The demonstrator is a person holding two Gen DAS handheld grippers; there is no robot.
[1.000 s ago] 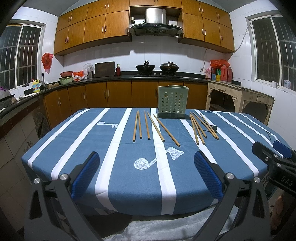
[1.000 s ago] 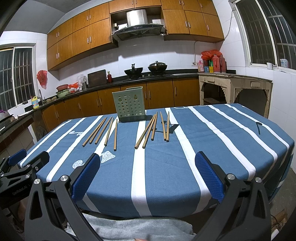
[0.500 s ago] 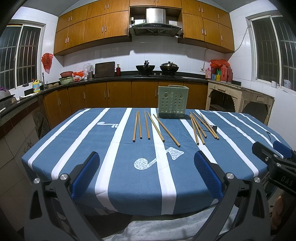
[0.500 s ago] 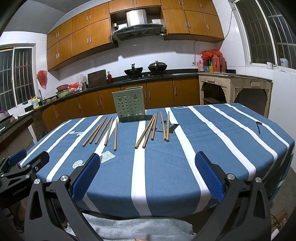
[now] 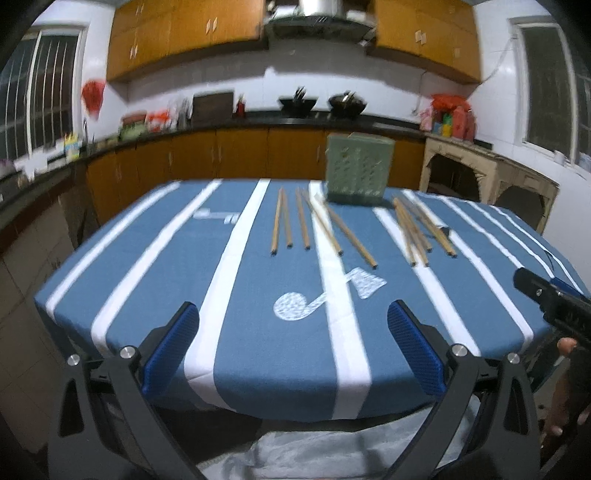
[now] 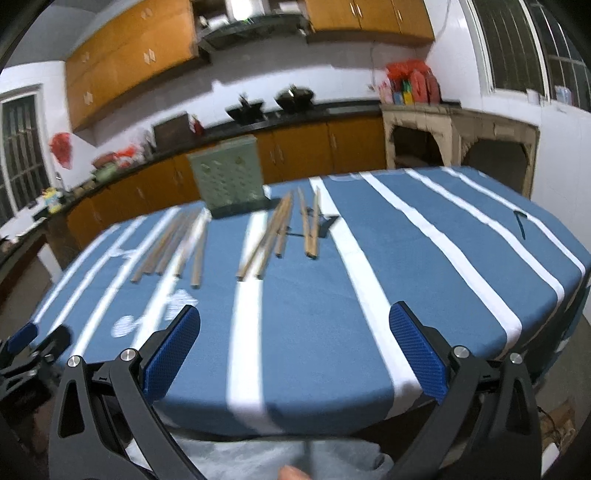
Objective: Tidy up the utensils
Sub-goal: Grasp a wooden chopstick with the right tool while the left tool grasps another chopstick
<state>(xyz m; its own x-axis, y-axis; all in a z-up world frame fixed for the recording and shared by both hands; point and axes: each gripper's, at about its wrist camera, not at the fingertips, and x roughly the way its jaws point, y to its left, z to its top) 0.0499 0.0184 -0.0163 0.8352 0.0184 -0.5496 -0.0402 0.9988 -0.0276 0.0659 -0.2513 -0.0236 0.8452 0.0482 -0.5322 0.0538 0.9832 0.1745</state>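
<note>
Wooden chopsticks (image 5: 325,229) lie in two loose groups on the striped tablecloth (image 5: 258,332), tips toward the green perforated holder (image 5: 356,168) at the far edge, seemingly their destination despite blur. Left gripper (image 5: 293,347) and right gripper (image 6: 295,349) hover at the near edge, jaws spread, empty.

Tablecloth (image 5: 258,302) blue with white stripes plus white music-note print (image 5: 295,305), chopsticks (image 5: 280,221) tan wood, utensil holder (image 5: 356,168) pale green with hole pattern, gripper pads (image 6: 171,350) blue on black frames, cabinets (image 5: 184,29) orange-brown.
</note>
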